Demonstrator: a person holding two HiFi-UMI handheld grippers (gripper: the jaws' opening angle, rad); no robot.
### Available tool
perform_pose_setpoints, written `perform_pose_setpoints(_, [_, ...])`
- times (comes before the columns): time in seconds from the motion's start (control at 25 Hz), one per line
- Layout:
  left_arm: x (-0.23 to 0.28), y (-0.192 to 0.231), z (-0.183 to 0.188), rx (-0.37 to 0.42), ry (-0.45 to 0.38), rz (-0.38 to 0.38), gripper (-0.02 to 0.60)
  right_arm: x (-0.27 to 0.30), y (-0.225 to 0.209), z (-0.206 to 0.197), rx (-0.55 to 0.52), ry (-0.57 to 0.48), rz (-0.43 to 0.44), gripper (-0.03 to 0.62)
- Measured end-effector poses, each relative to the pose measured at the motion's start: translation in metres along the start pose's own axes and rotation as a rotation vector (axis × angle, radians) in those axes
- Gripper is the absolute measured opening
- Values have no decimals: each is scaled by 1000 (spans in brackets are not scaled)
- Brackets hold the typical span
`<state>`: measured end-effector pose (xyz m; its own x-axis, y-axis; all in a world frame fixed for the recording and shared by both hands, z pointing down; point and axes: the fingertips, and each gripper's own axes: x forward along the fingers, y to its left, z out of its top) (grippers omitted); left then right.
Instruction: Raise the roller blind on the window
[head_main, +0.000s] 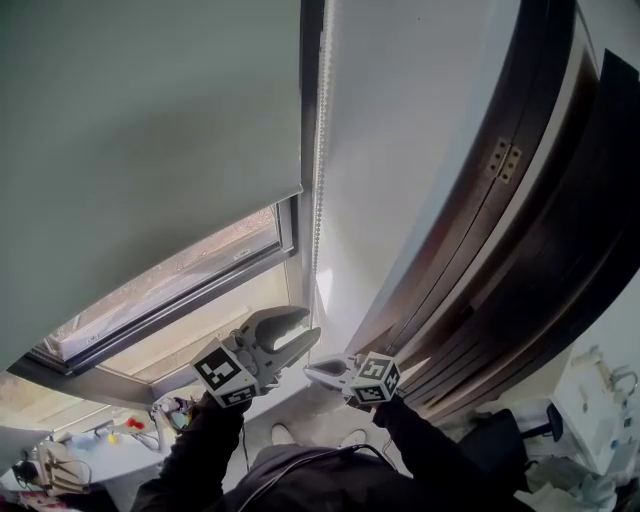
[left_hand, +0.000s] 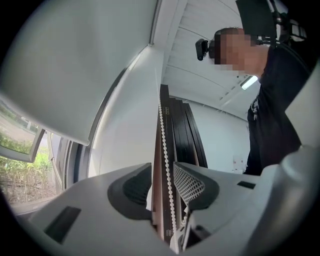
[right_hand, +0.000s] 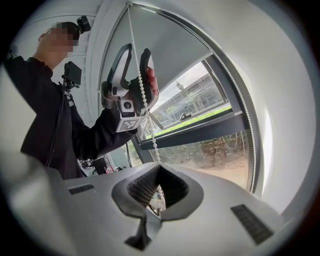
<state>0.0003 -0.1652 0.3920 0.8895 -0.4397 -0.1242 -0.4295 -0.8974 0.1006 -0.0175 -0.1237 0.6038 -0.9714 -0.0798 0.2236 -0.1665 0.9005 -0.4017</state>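
At lower centre of head view, your left claw (head_main: 297, 330) stands wide open, bead chain (head_main: 318, 200) passing between jaws, not pinched. Just beside it, your right claw (head_main: 314, 371) clamps shut on same chain. Blind (head_main: 150, 110) fills upper left, window (head_main: 170, 290) strip bare beneath.

- The roller blind (head_main: 150, 100), at ten o'clock in the head view, is a plain pale grey-green.
- The bead chain (head_main: 318, 200) is white, a string of small round beads.
- The window frame (head_main: 190, 300) is dark grey, and the grass (left_hand: 20, 172) outside is green.
- The wall (head_main: 400, 130) at one o'clock is white.
- The wooden panels (head_main: 530, 250) at three o'clock are dark brown, with a brass-coloured hinge (head_main: 506, 160).
- The left gripper (head_main: 305, 326) and right gripper (head_main: 312, 371) are light grey.
- Their pads (left_hand: 136, 189) are black with a fine grid pattern.
- Each marker cube (head_main: 225, 373) bears black-and-white squares.
- The sleeves (head_main: 200, 450) are black.
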Motion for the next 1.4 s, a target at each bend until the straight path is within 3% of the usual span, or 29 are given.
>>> perform_pose_setpoints(0.12, [4,-4,5,3,12,-38,136,-2,-1,0,-8,-9,3,5])
perform_pose_setpoints(0.4, [10,-12,8,37,62,-110,21,-5,2,-1,-16,-7,7,5])
perform_pose_setpoints(0.6, [9,-10,9,-34,14,-121,8,-12,-3,-1,-15,-19,-2,5])
perform_pose_setpoints(0.76, [7,-9,8,-40,-12,-107,8,-17,1,3,-119,1,6,12])
perform_pose_setpoints(0.84, [7,-7,5,-48,-16,-97,8,-21,10,13,-129,-22,55,198])
perform_pose_setpoints(0.88, [7,-6,1,-44,-8,-90,8,-26,16,23,-132,-50,79,246])
perform_pose_setpoints(1.0, [5,-2,-35,-49,57,-74,8,-44,25,67,-168,-159,91,262])
perform_pose_setpoints(1.12, [1,-1,-89,-116,132,-57,6,-64,30,109,-223,-235,75,284])
perform_pose_setpoints(1.24, [-5,-18,-143,-166,186,-95,8,-79,40,143,-261,-297,72,287])
perform_pose_setpoints(1.4, [-18,-40,-190,-186,141,-155,8,-83,57,175,-296,-323,76,285])
